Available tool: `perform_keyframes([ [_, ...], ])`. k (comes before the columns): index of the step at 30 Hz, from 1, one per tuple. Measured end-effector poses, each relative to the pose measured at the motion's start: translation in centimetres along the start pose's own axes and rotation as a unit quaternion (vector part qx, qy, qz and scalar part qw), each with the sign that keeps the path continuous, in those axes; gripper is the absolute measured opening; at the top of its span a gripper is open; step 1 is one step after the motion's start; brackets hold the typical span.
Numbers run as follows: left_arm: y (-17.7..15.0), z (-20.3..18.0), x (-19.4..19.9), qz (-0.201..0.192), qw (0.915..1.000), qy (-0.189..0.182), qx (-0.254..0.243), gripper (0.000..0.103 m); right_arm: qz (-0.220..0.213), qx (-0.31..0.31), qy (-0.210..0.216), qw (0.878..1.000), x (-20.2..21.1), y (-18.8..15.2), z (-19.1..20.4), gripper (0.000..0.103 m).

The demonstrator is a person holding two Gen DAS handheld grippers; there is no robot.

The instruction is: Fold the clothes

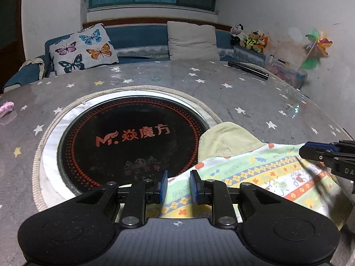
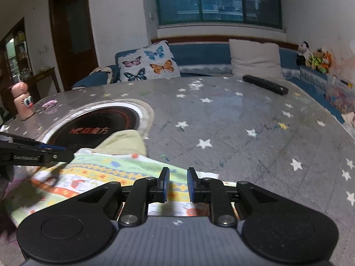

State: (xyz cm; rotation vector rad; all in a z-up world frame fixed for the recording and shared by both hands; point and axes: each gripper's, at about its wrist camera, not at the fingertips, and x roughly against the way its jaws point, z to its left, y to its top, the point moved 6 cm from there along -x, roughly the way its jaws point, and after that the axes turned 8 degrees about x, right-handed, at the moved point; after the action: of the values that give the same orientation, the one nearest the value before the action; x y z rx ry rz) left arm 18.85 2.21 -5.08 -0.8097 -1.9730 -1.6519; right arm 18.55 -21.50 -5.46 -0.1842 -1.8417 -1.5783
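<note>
A small patterned garment, in green, yellow and white bands with cartoon prints, lies flat on the star-printed table. Its pale green ribbed end points toward the round hob. My left gripper hovers over the garment's left edge. Its blue pads stand apart, and the cloth shows in the gap below them without being pinched. My right gripper sits over the garment's right edge, with a narrow gap between its pads and nothing pressed between them. Each gripper appears in the other's view, the right and the left.
A black round hob with red lettering is set into the table left of the garment. A dark remote lies at the far right, a pink bottle at the far left, and a small pink object near the left edge. A sofa with cushions stands behind.
</note>
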Motion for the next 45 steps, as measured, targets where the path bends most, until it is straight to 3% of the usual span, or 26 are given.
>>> perform_keyframes([
  [3,-0.2,0.2,0.8,-0.005,1.0,0.005,0.001,0.05,-0.006,0.013,0.01,1.0,0.7,0.2,1.2,0.03],
  [11,-0.7,1.5,3.3,-0.025,0.9993,0.023,0.012,0.069,-0.012,0.05,0.039,0.998,2.4,-0.2,5.2,0.039],
  [17,-1.4,3.6,5.5,-0.045,0.9975,0.041,0.037,0.091,-0.012,0.087,0.071,0.994,3.4,-0.6,8.6,0.044],
  [23,-1.7,7.3,7.1,-0.05,0.9922,0.072,0.09,0.091,-0.01,0.139,0.113,0.984,4.1,-1.0,12.5,0.046],
  [30,-2.6,9.2,8.3,-0.046,0.9884,0.065,0.129,0.083,-0.007,0.218,0.171,0.961,4.5,-1.6,18.0,0.047],
  [38,-3.5,8.8,8.9,-0.035,0.9871,0.024,0.155,0.08,-0.006,0.309,0.2,0.93,3.8,-2.4,23.5,0.044],
  [45,-4.1,8.2,8.8,-0.009,0.9803,-0.024,0.196,0.078,-0.007,0.356,0.173,0.918,3.0,-3.4,25.2,0.037],
])
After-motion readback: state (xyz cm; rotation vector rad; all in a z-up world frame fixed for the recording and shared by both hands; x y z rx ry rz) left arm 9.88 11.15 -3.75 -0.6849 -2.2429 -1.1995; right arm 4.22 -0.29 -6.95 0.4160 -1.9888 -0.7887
